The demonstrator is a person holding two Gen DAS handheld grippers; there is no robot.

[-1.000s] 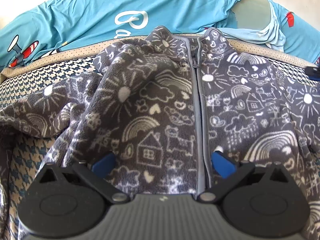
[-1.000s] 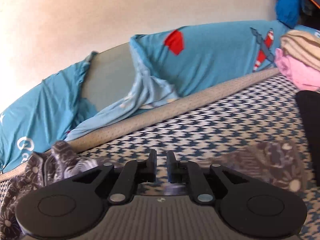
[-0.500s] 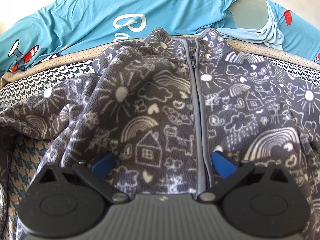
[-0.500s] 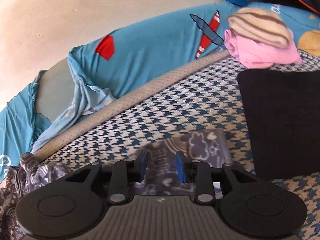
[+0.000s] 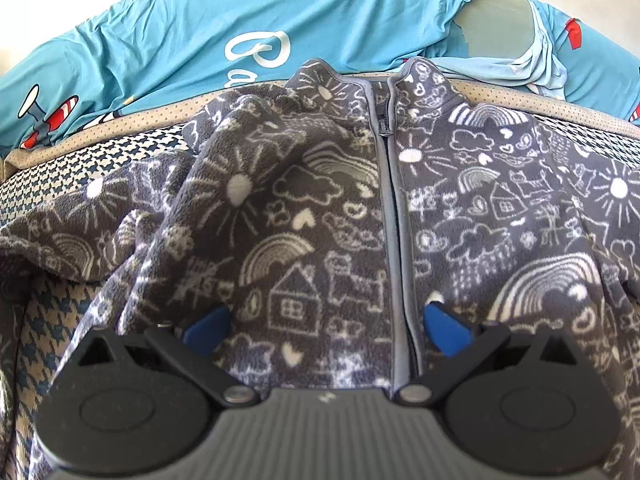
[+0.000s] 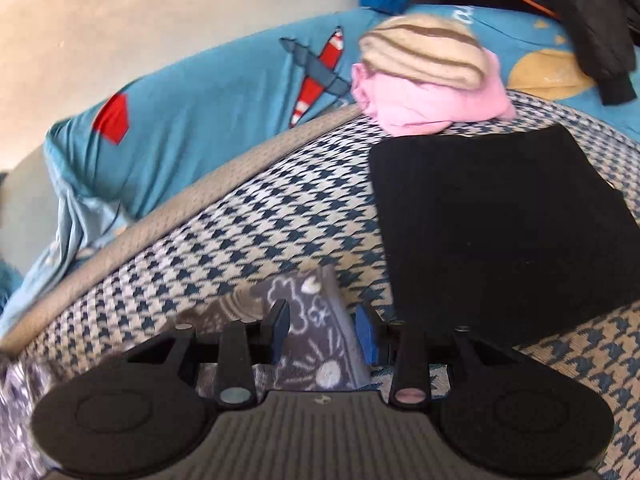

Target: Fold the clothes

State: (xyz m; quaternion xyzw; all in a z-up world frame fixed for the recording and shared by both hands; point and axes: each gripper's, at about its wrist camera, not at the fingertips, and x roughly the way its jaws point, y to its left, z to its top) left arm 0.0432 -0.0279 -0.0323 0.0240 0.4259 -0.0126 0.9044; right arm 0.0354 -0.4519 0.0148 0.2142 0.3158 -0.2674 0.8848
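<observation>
Fleece jacket: a grey fleece jacket (image 5: pixel 320 216), printed with white suns, clouds, houses and rainbows, is being shown spread front-up on the houndstooth cushion (image 5: pixel 100 160), with its collar reaching the cushion's beige piped edge.
Zip: the grey zip (image 5: pixel 390 220) is being seen closed, running down the middle of the jacket from the collar.
Left sleeve side: the cloth to the left of the zip is lying bunched in folds.
Left gripper: the left gripper (image 5: pixel 326 326) is being held wide apart over the lower front of the jacket, its blue fingertips (image 5: pixel 206 328) straddling the zip; nothing is being clamped between them.
Right gripper: the right gripper (image 6: pixel 322 334) is being held partly apart, with a sleeve end (image 6: pixel 316 336) of the jacket lying between its blue pads (image 6: pixel 366 334); whether the pads are pressing the cloth cannot be told.
Black garment: a folded black garment (image 6: pixel 500 232) is lying flat on the cushion, just to the right of the sleeve end.
Pink and striped pile: a folded pink garment (image 6: pixel 432 108) with a beige striped garment (image 6: pixel 424 52) on top is resting at the cushion's edge, beyond the black garment.
Blue sheet: a blue sheet (image 5: pixel 200 40) with aeroplane prints is lying behind the cushion's piped edge.
</observation>
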